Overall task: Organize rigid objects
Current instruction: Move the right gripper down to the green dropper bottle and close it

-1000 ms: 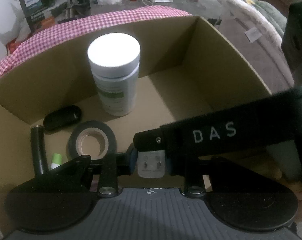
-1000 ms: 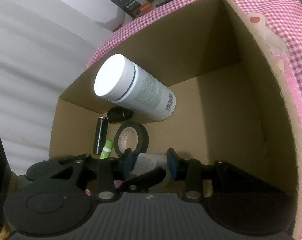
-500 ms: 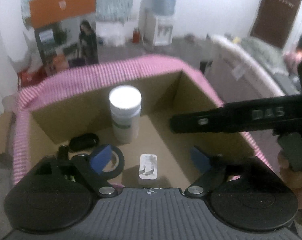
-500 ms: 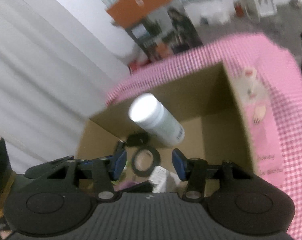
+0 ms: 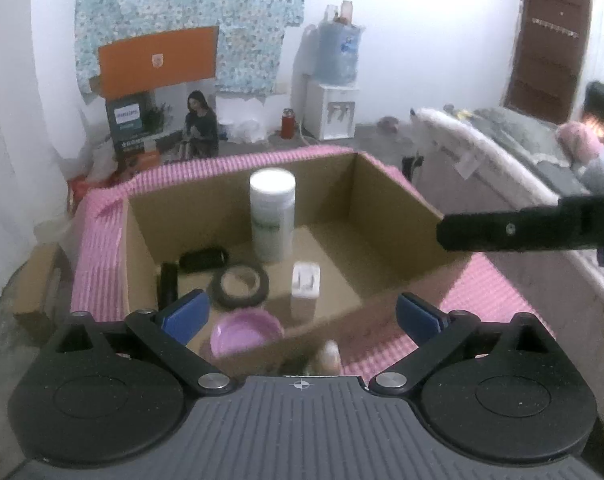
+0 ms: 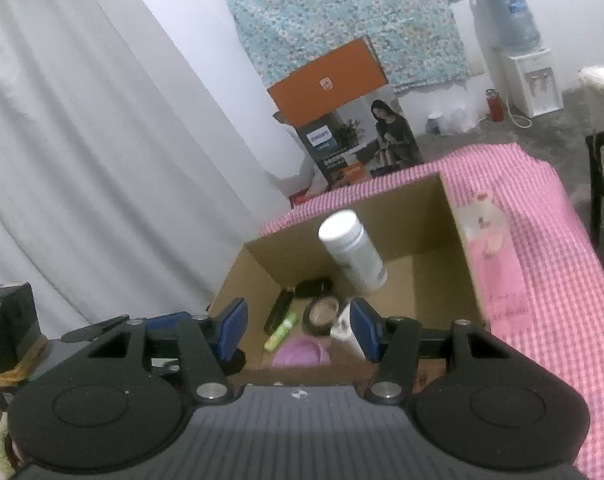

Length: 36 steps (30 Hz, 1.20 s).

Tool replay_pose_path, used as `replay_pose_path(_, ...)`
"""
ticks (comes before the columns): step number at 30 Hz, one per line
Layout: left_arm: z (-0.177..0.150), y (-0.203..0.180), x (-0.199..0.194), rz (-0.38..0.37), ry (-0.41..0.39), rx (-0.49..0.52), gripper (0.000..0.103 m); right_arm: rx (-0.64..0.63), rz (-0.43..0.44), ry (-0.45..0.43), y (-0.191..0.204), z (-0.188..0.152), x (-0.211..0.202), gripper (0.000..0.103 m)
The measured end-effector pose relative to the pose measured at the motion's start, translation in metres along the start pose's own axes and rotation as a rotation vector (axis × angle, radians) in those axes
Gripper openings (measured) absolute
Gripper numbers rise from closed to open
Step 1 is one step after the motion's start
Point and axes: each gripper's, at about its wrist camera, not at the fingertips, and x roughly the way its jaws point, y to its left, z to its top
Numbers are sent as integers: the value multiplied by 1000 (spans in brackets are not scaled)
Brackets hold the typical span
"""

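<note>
left gripper point(image 5: 300, 313): black linkage, blue pads, silver screws | right gripper point(image 6: 298, 330): same, ribbed grey body

Left wrist view: sits behind its own jaws, looks forward and down into the cardboard box point(image 5: 385, 216) from the near side, fairly close. Far wall, water dispenser point(image 5: 333, 108) and door point(image 5: 549, 40) fill the background.

Right wrist view: also behind its jaws, aimed down at the same cardboard box point(image 6: 397, 208), but rolled, so the scene tilts; it looks from the near left, with a white curtain point(image 6: 82, 152) at left.

Shared: box interior with white bottle point(image 5: 272, 216) point(image 6: 353, 256), tape roll point(image 5: 240, 284) point(image 6: 321, 312), pink checked cloth point(image 5: 102, 240) point(image 6: 549, 240), orange carton point(image 5: 158, 60) point(image 6: 329, 80).
</note>
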Motion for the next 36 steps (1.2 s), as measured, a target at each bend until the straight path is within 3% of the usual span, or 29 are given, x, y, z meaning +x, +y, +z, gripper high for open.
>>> replay_pose_path(7, -41, -16, 13, 33, 17, 60, 99, 36, 4, 34, 1, -36, 11, 59)
replay_pose_path(13, -53, -24, 24, 35, 10, 109, 92, 50, -4, 92, 3, -58, 33, 59)
replay_pose_path(24, -56, -21, 38, 8, 27, 89, 59, 1, -27, 139, 13, -62, 66, 44)
replay_pose_path(36, -57, -16, 42, -9, 41, 60, 40, -24, -25, 173, 18, -63, 82, 29)
